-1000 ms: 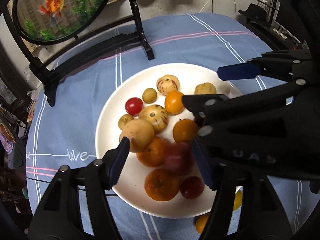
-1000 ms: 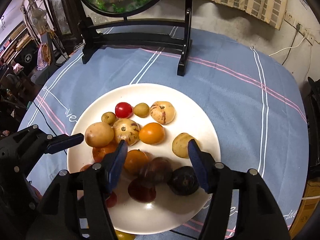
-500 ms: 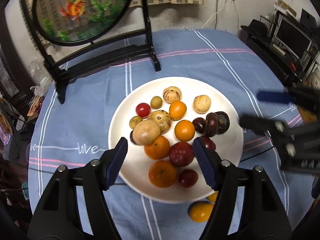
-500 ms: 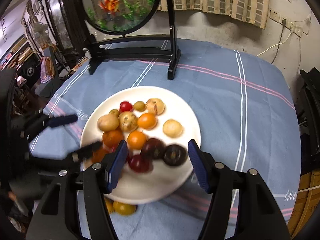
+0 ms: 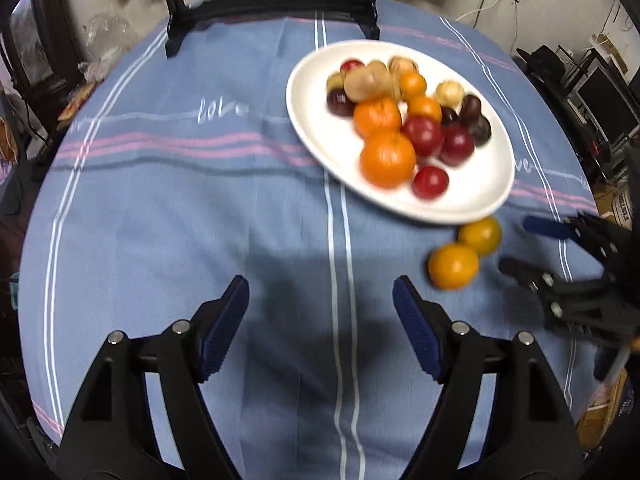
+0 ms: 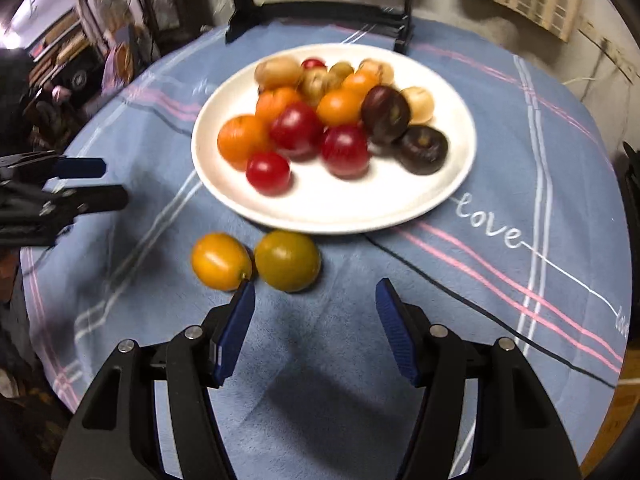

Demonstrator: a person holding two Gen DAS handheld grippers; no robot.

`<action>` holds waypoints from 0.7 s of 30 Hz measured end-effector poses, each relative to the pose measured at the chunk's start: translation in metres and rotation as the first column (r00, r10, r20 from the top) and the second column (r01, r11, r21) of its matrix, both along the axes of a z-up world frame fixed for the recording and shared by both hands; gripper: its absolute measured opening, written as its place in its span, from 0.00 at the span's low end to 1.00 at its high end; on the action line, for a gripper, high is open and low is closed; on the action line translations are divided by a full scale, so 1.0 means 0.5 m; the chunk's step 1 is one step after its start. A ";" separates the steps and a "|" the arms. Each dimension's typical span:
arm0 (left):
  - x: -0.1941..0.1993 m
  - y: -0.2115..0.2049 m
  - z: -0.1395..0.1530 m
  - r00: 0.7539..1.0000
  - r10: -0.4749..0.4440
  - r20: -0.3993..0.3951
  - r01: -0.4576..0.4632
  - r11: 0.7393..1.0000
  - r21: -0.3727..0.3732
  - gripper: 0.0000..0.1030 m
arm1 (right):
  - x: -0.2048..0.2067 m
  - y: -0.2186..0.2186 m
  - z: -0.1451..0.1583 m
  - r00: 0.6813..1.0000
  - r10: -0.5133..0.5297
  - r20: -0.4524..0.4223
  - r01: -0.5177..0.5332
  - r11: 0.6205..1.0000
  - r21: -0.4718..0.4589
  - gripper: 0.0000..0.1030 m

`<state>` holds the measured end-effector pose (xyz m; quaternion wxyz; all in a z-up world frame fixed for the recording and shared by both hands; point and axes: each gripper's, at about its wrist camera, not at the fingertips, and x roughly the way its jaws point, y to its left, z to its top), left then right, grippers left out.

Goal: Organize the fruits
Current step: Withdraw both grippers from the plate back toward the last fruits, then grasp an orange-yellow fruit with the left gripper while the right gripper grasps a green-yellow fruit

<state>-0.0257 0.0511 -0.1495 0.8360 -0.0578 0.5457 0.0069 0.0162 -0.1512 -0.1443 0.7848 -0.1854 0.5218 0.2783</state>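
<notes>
A white plate (image 5: 328, 136) (image 6: 352, 208) on the blue tablecloth holds several fruits: oranges (image 5: 387, 158), red ones (image 6: 345, 150), dark purple ones (image 6: 423, 149) and tan ones. Two orange-yellow fruits (image 6: 221, 261) (image 6: 287, 261) lie on the cloth beside the plate's near rim; they also show in the left wrist view (image 5: 453, 265) (image 5: 479, 235). My left gripper (image 5: 320, 316) is open and empty over bare cloth, left of these fruits. My right gripper (image 6: 316, 316) is open and empty just behind the two loose fruits.
A black stand (image 5: 272, 4) (image 6: 320, 12) sits at the far side of the round table. The table edge drops off to cluttered furniture on the left (image 6: 72, 64) and right (image 5: 592, 92). Each gripper shows in the other's view (image 5: 560, 276) (image 6: 76, 188).
Both grippers have pulled back from over the plate toward the table's near side. The plate now lies farther ahead, and the two loose fruits have come into full view.
</notes>
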 end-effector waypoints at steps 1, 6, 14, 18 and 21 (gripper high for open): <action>-0.009 -0.002 -0.002 1.000 -0.001 -0.004 0.001 1.000 -0.003 0.74 | 0.000 0.003 -0.007 1.000 0.009 0.001 -0.009 1.000 -0.009 0.60; -0.039 -0.030 -0.007 1.000 -0.025 -0.016 0.025 1.000 -0.003 0.74 | 0.019 0.028 -0.047 0.996 0.079 -0.032 -0.080 0.996 -0.029 0.50; -0.028 -0.090 -0.011 0.996 -0.083 -0.008 0.083 0.997 0.000 0.74 | 0.007 0.020 -0.032 0.994 0.104 -0.038 -0.103 0.995 0.015 0.37; -0.001 -0.143 -0.016 0.988 -0.154 0.019 0.154 0.988 0.003 0.74 | 0.008 -0.038 -0.002 0.998 0.022 -0.051 -0.018 0.997 0.069 0.37; 0.029 -0.180 -0.039 0.980 -0.197 0.009 0.197 0.980 0.009 0.74 | 0.004 -0.073 0.005 0.998 -0.028 -0.059 0.033 0.997 0.075 0.37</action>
